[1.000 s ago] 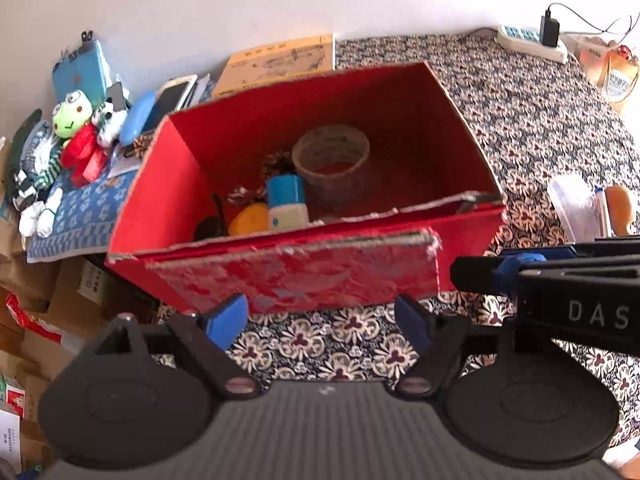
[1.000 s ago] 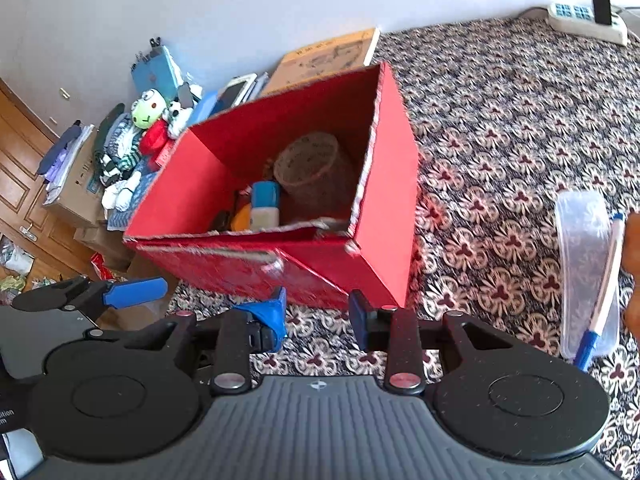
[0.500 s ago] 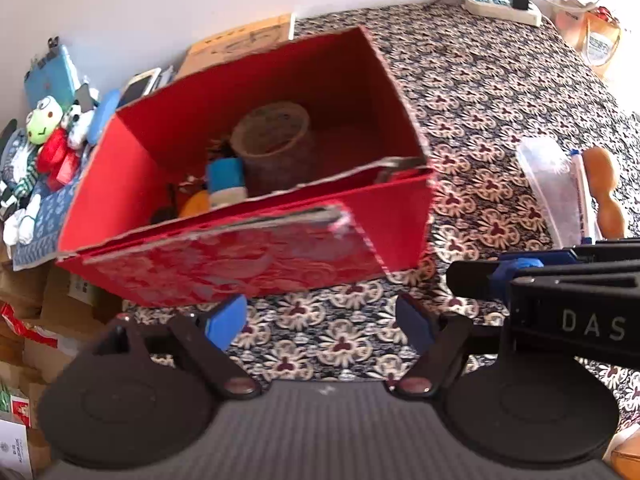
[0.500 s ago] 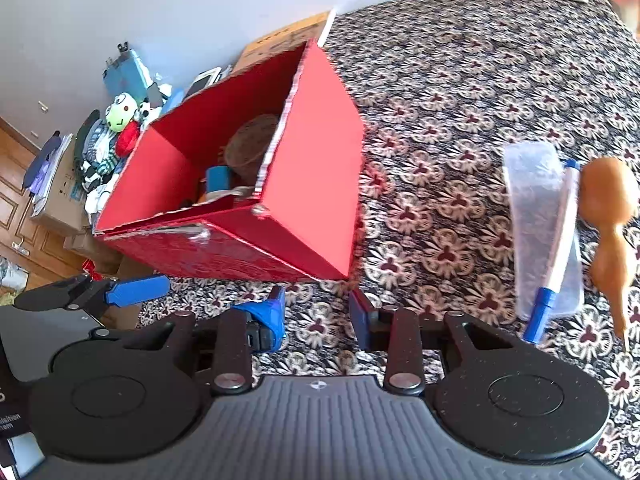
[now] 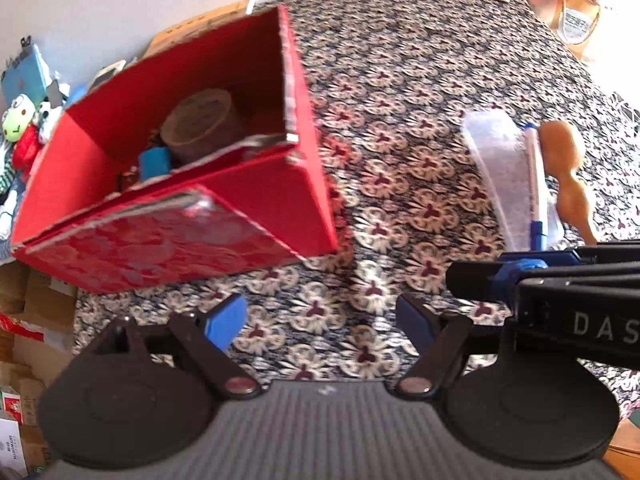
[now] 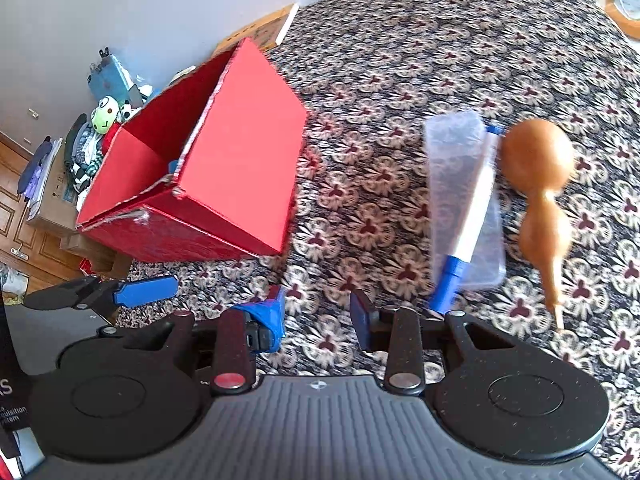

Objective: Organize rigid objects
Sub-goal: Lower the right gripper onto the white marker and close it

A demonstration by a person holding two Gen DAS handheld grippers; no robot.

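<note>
Right wrist view: the right claw (image 6: 316, 312), empty, is opening above the patterned tabletop (image 6: 400, 80); the left claw (image 5: 320, 316) gapes wide. Just beyond lie a marker pen (image 6: 468, 220) on a clear lid (image 6: 452, 168) (light, slippery; pinch mid-barrel), a hard gourd (image 6: 536, 164), then the red box (image 6: 240, 172).

The tabletop (image 5: 420, 92) wore a dark floral cloth. On it sat an open red box (image 5: 256, 200) near the left edge, and well apart to the right a clear plastic case (image 6: 460, 200) with a blue-capped marker (image 6: 472, 224) on top. A tan gourd (image 6: 540, 184) lay just beside the case.
</note>
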